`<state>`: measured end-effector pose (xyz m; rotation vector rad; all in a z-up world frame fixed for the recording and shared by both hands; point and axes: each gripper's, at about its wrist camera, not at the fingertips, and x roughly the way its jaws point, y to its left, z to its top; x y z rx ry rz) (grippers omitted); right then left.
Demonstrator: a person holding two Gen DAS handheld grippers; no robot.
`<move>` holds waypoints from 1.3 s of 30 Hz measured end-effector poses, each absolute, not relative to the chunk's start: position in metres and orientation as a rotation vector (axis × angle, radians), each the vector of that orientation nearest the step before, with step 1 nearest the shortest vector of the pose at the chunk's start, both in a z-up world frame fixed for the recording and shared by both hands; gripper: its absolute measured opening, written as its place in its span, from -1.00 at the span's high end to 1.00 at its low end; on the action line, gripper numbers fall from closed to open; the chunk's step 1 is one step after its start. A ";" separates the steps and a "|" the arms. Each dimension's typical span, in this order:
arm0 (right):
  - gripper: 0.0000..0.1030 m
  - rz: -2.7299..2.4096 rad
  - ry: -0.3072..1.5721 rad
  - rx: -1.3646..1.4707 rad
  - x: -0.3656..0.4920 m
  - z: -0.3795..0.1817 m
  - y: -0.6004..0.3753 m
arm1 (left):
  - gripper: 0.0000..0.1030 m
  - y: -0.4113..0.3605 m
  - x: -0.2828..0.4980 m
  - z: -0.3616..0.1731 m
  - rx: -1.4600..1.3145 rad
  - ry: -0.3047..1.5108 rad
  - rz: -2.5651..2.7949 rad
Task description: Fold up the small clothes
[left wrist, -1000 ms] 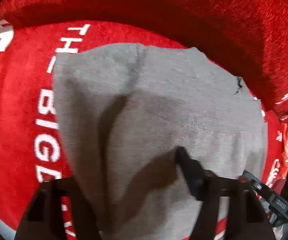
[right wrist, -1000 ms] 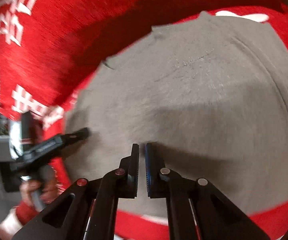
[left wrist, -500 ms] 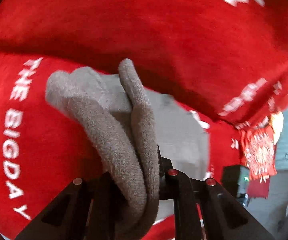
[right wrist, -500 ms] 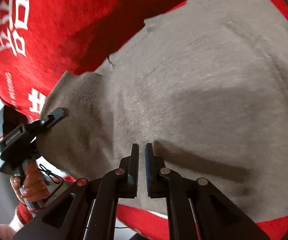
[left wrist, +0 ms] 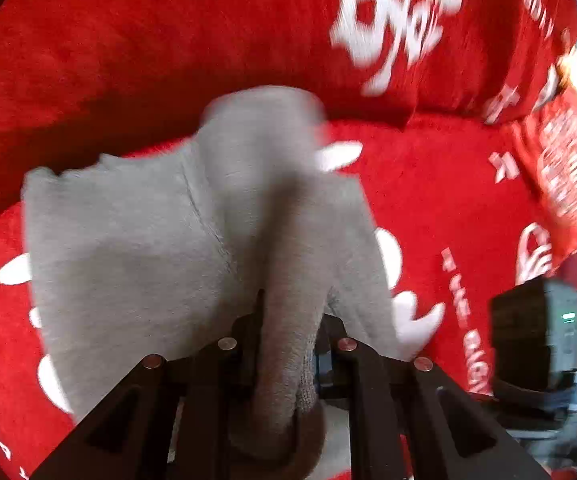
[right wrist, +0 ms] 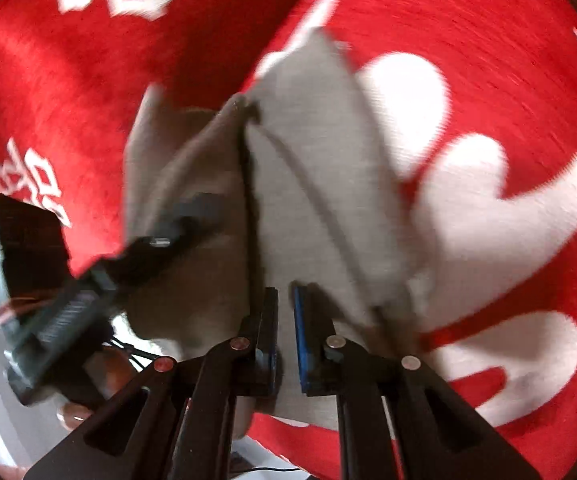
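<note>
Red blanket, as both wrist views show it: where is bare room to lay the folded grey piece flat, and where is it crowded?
Bare red blanket lies right of the grey garment in the left wrist view, bordered by the raised blanket fold behind and the red printed cloth at the far right. In the right wrist view it is crowded on the left, where the left gripper grips the garment.

Motion blur smears the top of the grey garment (left wrist: pixel 136 240) in the left wrist view, so its upper edge cannot be traced. The bunched fold drops between the left tool (left wrist: pixel 288 336) fingers and hides their inner pads. White lettering (left wrist: pixel 400 20) on the red cloth (left wrist: pixel 168 40) is too smeared to read and runs off the frame. In the right wrist view the garment's far corner is blurred, the left tool's body is partly cut off at the picture's left edge, and the hand (right wrist: pixel 72 410) under it is mostly hidden
</note>
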<state>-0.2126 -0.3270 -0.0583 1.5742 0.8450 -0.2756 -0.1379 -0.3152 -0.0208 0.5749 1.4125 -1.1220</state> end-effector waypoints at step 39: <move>0.65 -0.093 0.945 1.334 -0.166 -0.023 -0.387 | -0.99 -0.149 -0.041 0.008 0.505 1.279 -0.612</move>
